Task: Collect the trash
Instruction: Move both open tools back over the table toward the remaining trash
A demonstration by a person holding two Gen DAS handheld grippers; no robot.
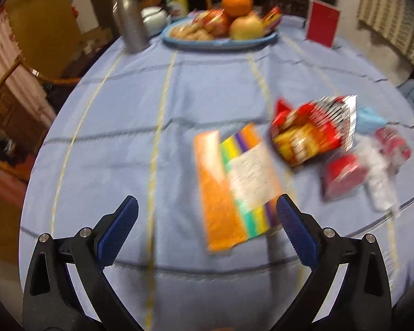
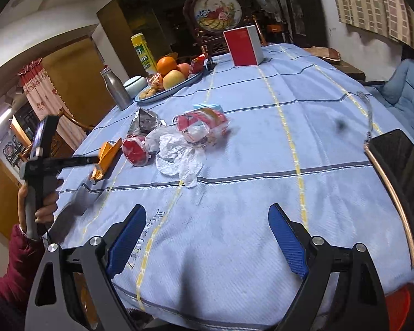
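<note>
Trash lies on a table under a blue checked cloth [image 1: 124, 104]. An orange and rainbow-striped flat carton [image 1: 234, 182] lies just ahead of my left gripper [image 1: 207, 211], which is open and empty, with its right finger beside the carton's near corner. Right of the carton lie a red and yellow snack bag [image 1: 309, 135], a red round cup [image 1: 342, 173] and crumpled clear plastic [image 1: 378, 176]. In the right wrist view my right gripper [image 2: 207, 218] stands open over bare cloth. The plastic [image 2: 176, 154], red cup [image 2: 136, 151], a clear wrapper bag [image 2: 202, 127] and the carton [image 2: 105, 160] lie beyond it.
A blue plate of fruit and snacks [image 1: 220, 40] stands at the far side with a metal bottle [image 1: 131, 22] and a red box [image 1: 321, 23]. A dark phone [image 2: 403, 184] lies at the right table edge. A hand in a maroon sleeve [image 2: 41, 209] holds the left gripper's handle.
</note>
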